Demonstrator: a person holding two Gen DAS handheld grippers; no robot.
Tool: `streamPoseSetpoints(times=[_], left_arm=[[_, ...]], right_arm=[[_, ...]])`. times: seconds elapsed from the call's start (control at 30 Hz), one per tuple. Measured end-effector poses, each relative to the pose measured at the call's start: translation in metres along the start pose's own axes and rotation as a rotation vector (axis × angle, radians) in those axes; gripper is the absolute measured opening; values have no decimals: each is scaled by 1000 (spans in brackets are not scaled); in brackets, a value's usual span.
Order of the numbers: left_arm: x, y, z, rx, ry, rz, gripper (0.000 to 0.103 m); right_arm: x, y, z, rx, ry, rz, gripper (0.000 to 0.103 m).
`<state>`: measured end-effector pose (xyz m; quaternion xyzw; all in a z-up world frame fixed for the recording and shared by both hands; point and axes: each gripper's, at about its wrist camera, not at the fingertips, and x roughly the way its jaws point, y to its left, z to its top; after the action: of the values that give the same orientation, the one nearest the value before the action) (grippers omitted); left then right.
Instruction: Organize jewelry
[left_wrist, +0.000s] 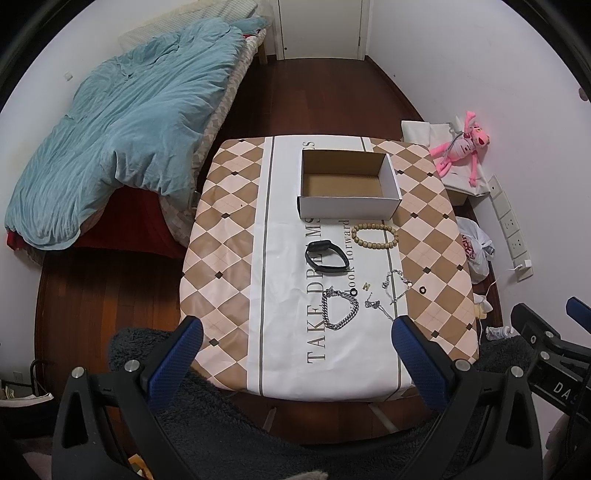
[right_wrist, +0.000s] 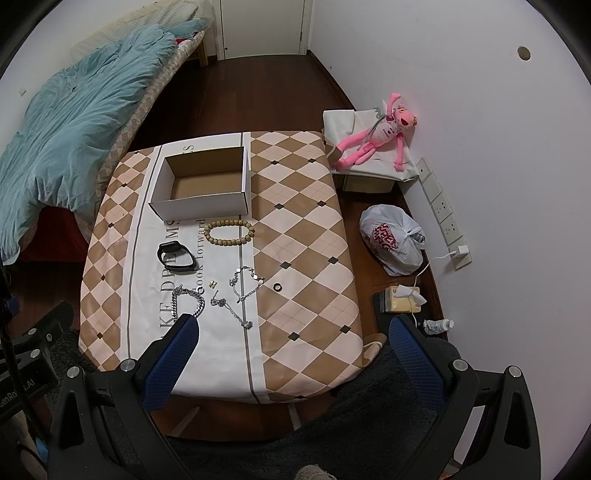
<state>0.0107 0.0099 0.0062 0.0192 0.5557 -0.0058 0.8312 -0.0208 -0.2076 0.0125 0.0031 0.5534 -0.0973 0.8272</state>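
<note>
Listing from left to right, one small table under a tan-and-cream diamond-patterned cloth (left_wrist: 229, 206) with a white centre band printed "TAKE DREAMS" and "look forward".

Containers: one open white cardboard box with a brown interior (left_wrist: 349, 184), at the far end of the white band; nothing is visible inside it.

Jewellery, all lying loose on the cloth in front of the box, none in a gripper:
- one black smart band with a closed strap (left_wrist: 327, 256), left of centre;
- one heavy silver curb-chain bracelet (left_wrist: 340, 308), nearest the front edge;
- one small dark ring (left_wrist: 354, 292) touching or just beside that chain, too small to tell which;
- one small gold-coloured charm (left_wrist: 366, 286);
- one thin silver chain with small ornaments (right_wrist: 231, 308);
- one ring of round beige wooden beads (left_wrist: 375, 236), just in front of the box;
- one fine silver bracelet with round links (left_wrist: 397, 284);
- one dark ring (left_wrist: 422, 290) on a cream diamond, furthest right.

Grippers: left gripper (left_wrist: 298, 328) and right gripper (right_wrist: 293, 328), each with blue-padded fingers spread wide, holding nothing, hovering above the near edge of the table.

Beside the table, right: one pink plush toy (right_wrist: 373, 140) and one knotted white plastic bag with red lettering (right_wrist: 393, 240), unreadable.
</note>
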Motion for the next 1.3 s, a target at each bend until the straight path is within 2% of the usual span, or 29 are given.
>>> streamPoseSetpoints(times=[1.0,1.13,1.3], left_arm=[[-3,3,4,-2,-10,5,103],[9,-1,12,-1,-26,35,103],[53,-4,22,8,-1,88,103]], right_arm=[[3,-5,4,6,-10,1,103],[8,-8,11,34,-22,4,103],[46,-12,22,65,3,16,103]])
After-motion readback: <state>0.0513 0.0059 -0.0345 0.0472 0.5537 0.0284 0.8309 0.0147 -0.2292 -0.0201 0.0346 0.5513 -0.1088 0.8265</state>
